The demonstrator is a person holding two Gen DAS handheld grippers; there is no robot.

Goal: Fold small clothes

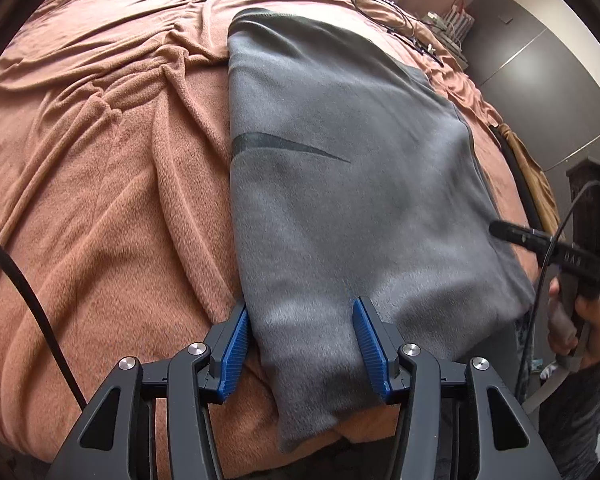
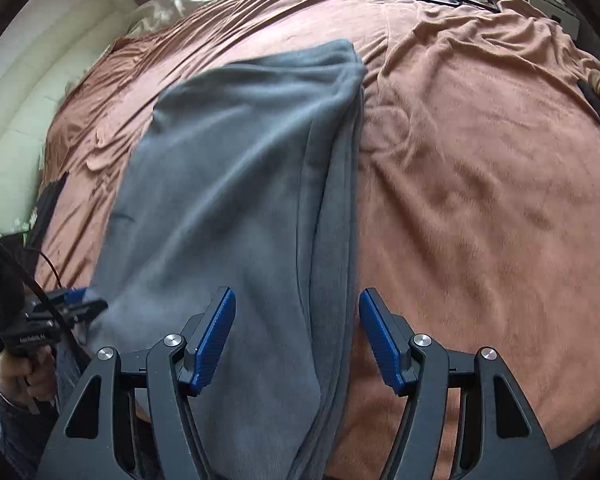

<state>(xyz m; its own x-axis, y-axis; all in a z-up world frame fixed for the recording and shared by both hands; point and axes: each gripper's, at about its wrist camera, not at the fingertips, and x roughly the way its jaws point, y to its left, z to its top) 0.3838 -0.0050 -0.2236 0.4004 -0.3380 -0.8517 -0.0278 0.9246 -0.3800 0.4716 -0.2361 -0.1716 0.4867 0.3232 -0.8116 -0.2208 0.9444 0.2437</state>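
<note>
A folded grey garment [image 1: 340, 208] is spread on the brown bed blanket [image 1: 100, 200]; left tongs [image 1: 300, 344] and right tongs [image 2: 296, 340] are held wide above it, gripping nothing.

Soft daylight from far window; strong fisheye bending, dark corners; slight blur.

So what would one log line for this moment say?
garment: grey sweatshirt folded lengthwise on brown blanket | left gripper: open over near end | right gripper: open over long edge

Matt grey fleece garment [image 1: 340, 184] lies on a fuzzy brown blanket [image 1: 100, 200]. Gripper pads [image 2: 216, 336] are ribbed blue plastic; arms matt black.
</note>
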